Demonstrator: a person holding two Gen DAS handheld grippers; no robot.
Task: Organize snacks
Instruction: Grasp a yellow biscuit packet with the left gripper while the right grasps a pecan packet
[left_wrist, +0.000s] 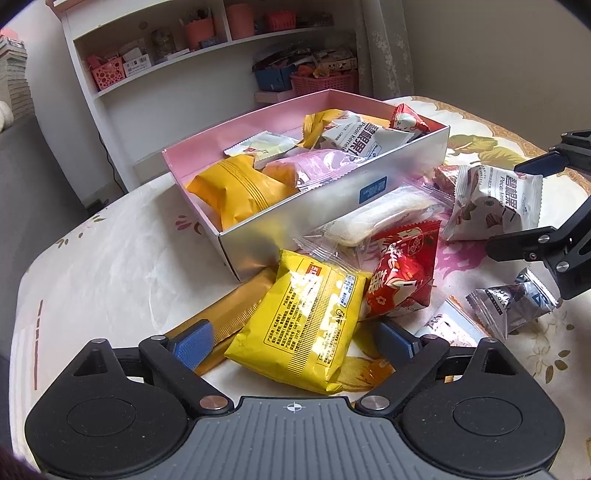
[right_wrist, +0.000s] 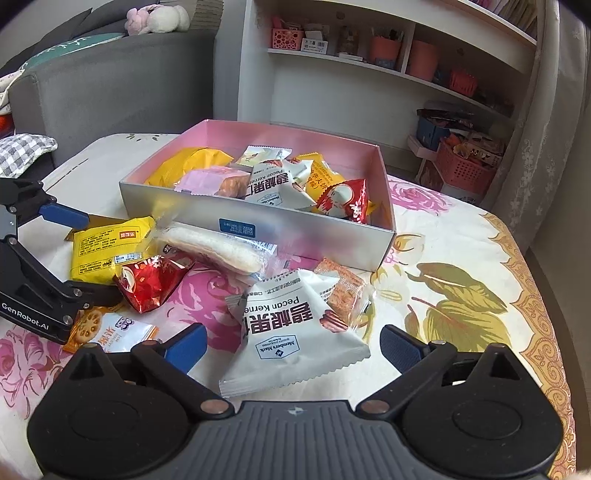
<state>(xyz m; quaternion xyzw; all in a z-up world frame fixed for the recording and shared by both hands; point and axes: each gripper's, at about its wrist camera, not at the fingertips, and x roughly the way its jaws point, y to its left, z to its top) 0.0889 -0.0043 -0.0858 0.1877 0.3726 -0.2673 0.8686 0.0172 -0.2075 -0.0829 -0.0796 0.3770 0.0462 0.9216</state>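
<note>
A pink-lined silver box (left_wrist: 317, 206) (right_wrist: 229, 218) on the table holds several snack packets. My left gripper (left_wrist: 295, 341) is open, its fingers on either side of a yellow snack packet (left_wrist: 306, 325) (right_wrist: 107, 247) lying on the table. My right gripper (right_wrist: 291, 349) is open around a white pecan kernel packet (right_wrist: 291, 328) (left_wrist: 495, 203). A red packet (left_wrist: 402, 273) (right_wrist: 151, 280) and a long clear-wrapped white bar (left_wrist: 373, 218) (right_wrist: 218, 247) lie in front of the box. The right gripper (left_wrist: 517, 206) also shows in the left wrist view, the left gripper (right_wrist: 88, 254) in the right wrist view.
A silver chocolate packet (left_wrist: 513, 302), a biscuit packet (right_wrist: 110, 328) and an orange wafer packet (right_wrist: 343, 288) lie on the floral tablecloth (right_wrist: 461, 295). A gold flat packet (left_wrist: 236, 314) lies under the yellow one. A white shelf (right_wrist: 369, 66) and grey sofa (right_wrist: 110, 92) stand behind.
</note>
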